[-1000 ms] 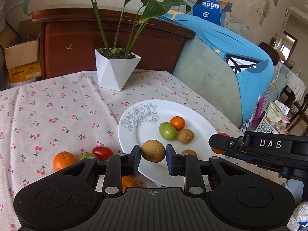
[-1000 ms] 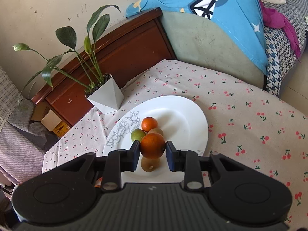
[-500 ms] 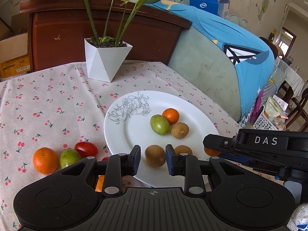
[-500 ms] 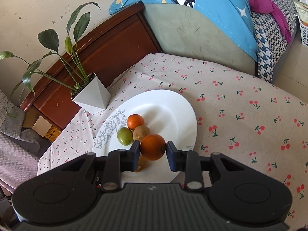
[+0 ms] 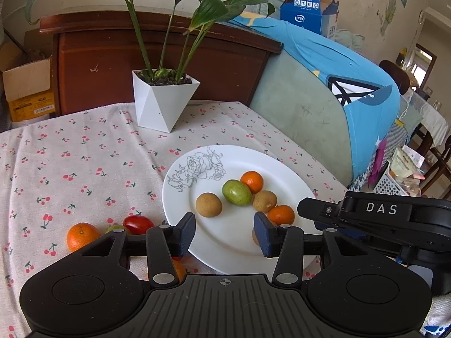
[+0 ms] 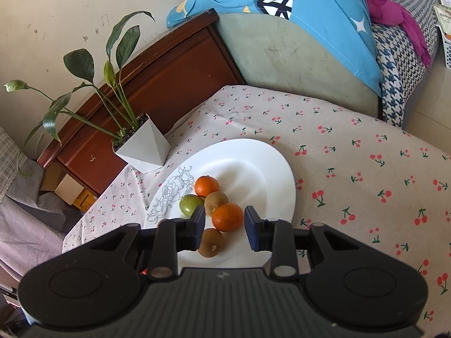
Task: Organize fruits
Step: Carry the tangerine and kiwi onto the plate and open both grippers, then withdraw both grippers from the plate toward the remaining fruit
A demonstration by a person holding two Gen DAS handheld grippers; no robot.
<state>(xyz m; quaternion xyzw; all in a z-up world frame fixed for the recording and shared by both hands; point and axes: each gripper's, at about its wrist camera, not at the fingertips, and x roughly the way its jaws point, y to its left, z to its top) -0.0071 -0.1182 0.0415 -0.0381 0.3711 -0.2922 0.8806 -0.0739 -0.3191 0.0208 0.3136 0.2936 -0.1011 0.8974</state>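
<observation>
A white plate (image 5: 231,242) with a rose drawing holds two oranges, a green fruit (image 5: 236,192) and brown kiwis; it also shows in the right wrist view (image 6: 276,174). My left gripper (image 5: 224,233) is open and empty above the plate's near edge, a brown kiwi (image 5: 209,204) lying just beyond it. My right gripper (image 6: 224,226) is open, with an orange (image 6: 227,217) resting on the plate between its fingers and a kiwi (image 6: 211,242) below. An orange (image 5: 81,236), a red tomato (image 5: 138,224) and a green fruit lie on the cloth left of the plate.
A white potted plant (image 5: 163,101) stands on the cherry-print tablecloth (image 5: 70,169) behind the plate. A wooden headboard (image 5: 157,53) and a bed with a blue cover (image 5: 352,84) lie past the table's far edge. The right gripper's body (image 5: 380,217) sits right of the plate.
Both grippers opened. The left let its kiwi go onto the plate and the right let its orange go onto the plate beside the other fruit.
</observation>
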